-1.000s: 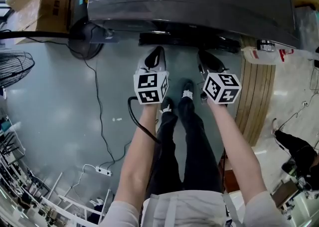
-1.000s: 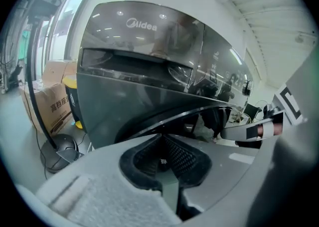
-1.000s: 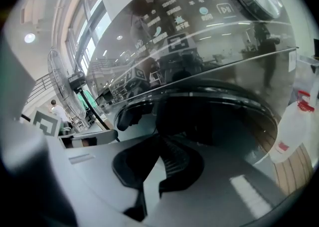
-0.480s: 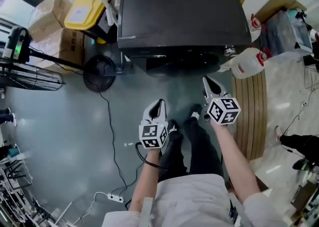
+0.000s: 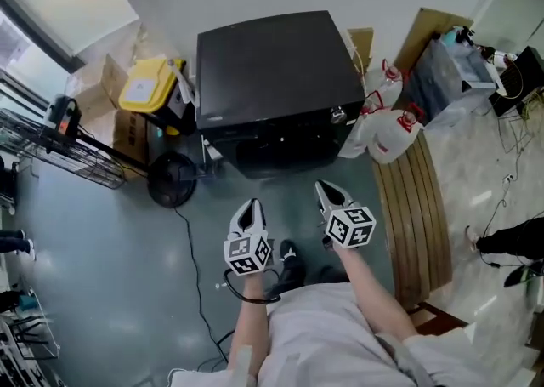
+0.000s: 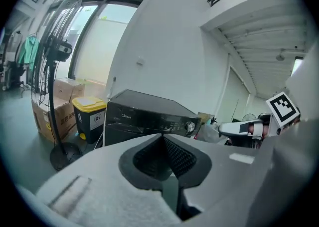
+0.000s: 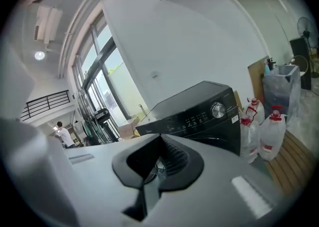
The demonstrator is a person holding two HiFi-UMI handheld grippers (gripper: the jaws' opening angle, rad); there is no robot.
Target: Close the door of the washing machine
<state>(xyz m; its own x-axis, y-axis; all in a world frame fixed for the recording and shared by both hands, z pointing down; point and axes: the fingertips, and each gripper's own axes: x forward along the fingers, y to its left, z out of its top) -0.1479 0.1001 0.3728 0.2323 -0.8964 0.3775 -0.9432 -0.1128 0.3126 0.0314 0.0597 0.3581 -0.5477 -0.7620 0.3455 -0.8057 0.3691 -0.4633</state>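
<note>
The black washing machine (image 5: 276,71) stands against the back wall, its dark front (image 5: 280,151) facing me; the door looks flush with the front. My left gripper (image 5: 249,207) and right gripper (image 5: 323,188) hover side by side over the grey floor, well short of the machine and touching nothing. Both are shut and empty. In the left gripper view the machine (image 6: 149,116) shows beyond the left gripper (image 6: 162,140), and the right gripper (image 6: 244,128) sits at the right. In the right gripper view the right gripper (image 7: 159,143) points at the control panel and knob (image 7: 218,110).
A yellow-lidded bin (image 5: 146,92) and cardboard boxes (image 5: 127,134) stand left of the machine, with a floor fan's round base (image 5: 172,190) and a cable (image 5: 191,266). White jugs (image 5: 387,134) and a slatted wooden board (image 5: 416,207) lie to its right.
Both grippers have risen and drawn back from the machine's front, staying shut. The head view has pulled up and away, so the machine looks smaller and farther off.
</note>
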